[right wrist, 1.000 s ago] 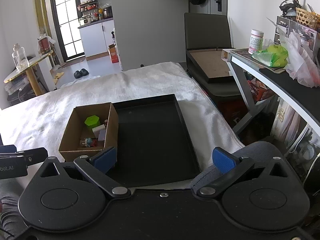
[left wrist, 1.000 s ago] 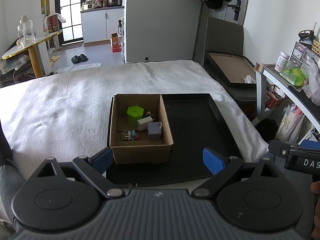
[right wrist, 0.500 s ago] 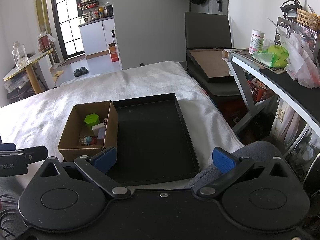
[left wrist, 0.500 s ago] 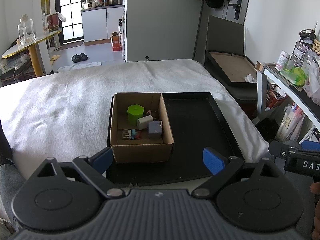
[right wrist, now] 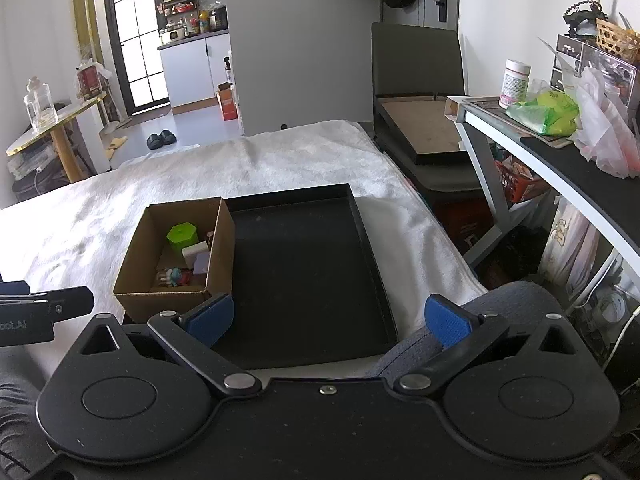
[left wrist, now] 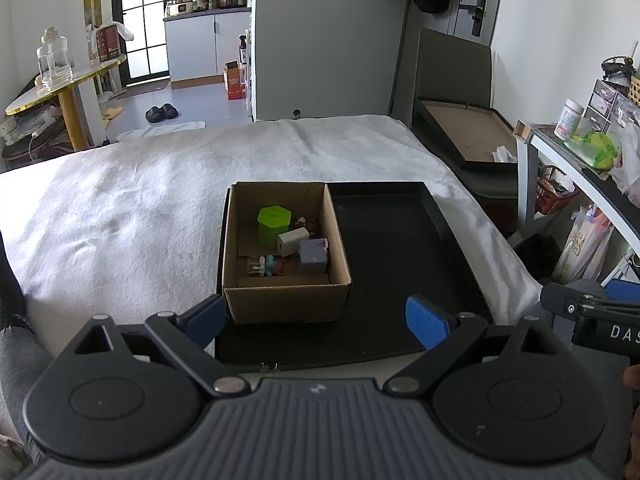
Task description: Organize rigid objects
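Sitting in a black tray [left wrist: 400,248], the cardboard box [left wrist: 280,300] holds small toys; both tongs gape empty.

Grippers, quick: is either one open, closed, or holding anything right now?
Left gripper: open, holding nothing, hovering at the near side of the cardboard box.
Right gripper: open, holding nothing, over the black tray.
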The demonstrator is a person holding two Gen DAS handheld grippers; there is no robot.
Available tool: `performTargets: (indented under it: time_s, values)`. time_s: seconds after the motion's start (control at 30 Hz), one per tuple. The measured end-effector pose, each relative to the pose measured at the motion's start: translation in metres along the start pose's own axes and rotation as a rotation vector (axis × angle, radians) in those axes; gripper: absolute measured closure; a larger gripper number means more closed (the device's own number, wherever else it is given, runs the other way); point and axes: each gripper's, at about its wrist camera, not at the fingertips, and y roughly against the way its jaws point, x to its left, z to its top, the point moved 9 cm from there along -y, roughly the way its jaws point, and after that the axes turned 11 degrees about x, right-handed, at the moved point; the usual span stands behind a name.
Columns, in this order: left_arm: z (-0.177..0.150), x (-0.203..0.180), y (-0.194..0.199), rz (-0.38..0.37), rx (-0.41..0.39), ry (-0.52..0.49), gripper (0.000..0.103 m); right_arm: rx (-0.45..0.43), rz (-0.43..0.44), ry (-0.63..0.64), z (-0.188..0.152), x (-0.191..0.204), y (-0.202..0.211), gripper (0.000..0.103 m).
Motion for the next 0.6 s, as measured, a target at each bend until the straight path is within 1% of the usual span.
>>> performTargets:
  time_s: [0.6]
  values:
    - [-0.0024, 0.0014, -0.0036, 0.014, 0.004, -0.015, 0.007, 0.009, -0.003, 0.010, -0.0027, 0.0014, -0.0018, 0.000]
